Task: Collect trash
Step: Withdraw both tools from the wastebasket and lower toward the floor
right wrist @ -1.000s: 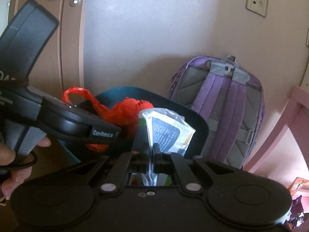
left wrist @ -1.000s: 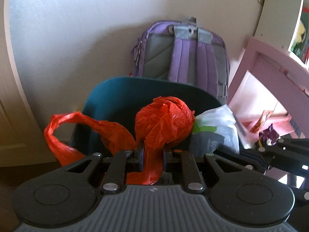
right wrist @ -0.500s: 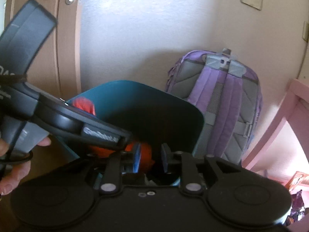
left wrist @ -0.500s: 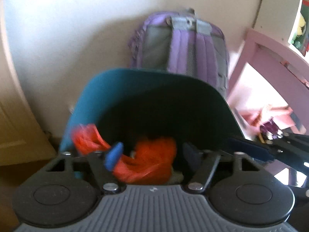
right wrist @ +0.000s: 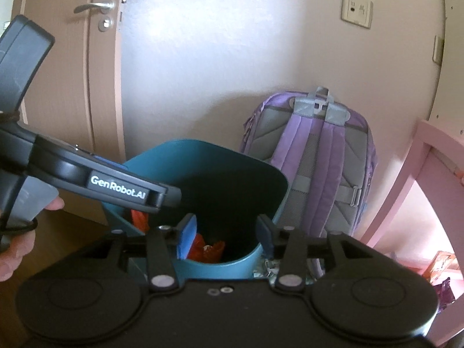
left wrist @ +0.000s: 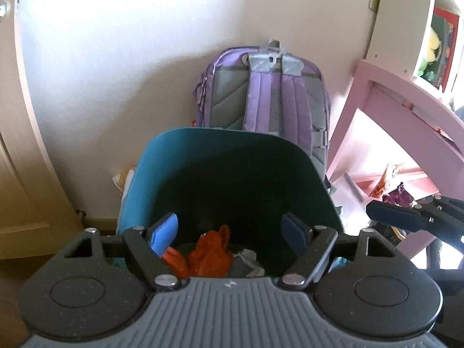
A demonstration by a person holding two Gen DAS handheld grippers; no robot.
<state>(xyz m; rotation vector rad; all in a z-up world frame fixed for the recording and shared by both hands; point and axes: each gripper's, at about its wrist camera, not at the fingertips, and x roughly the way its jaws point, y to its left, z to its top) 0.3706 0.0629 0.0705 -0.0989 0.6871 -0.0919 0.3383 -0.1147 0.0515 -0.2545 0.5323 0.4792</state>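
Observation:
A teal trash bin [left wrist: 162, 156] [right wrist: 203, 150] stands on the floor by the wall. Inside it lies a crumpled orange plastic bag [left wrist: 211, 253] [right wrist: 206, 249], with a whitish wrapper [left wrist: 249, 258] beside it at the bottom. My left gripper [left wrist: 230, 232] hangs open over the bin's mouth with nothing between its blue pads. My right gripper [right wrist: 223, 235] is also open and empty above the bin's near rim. The left gripper's body [right wrist: 95, 177], held by a hand [right wrist: 17, 243], shows at the left of the right wrist view.
A purple backpack [left wrist: 264, 95] [right wrist: 319, 156] leans on the wall behind the bin. A pink desk [left wrist: 406, 110] stands to the right, with snack wrappers [left wrist: 391, 185] on the floor under it. A wooden door [right wrist: 72, 87] is at the left.
Both grippers opened and let go: the orange bag and the white wrapper dropped from above the rim down into the bin. Both grippers have risen a little.

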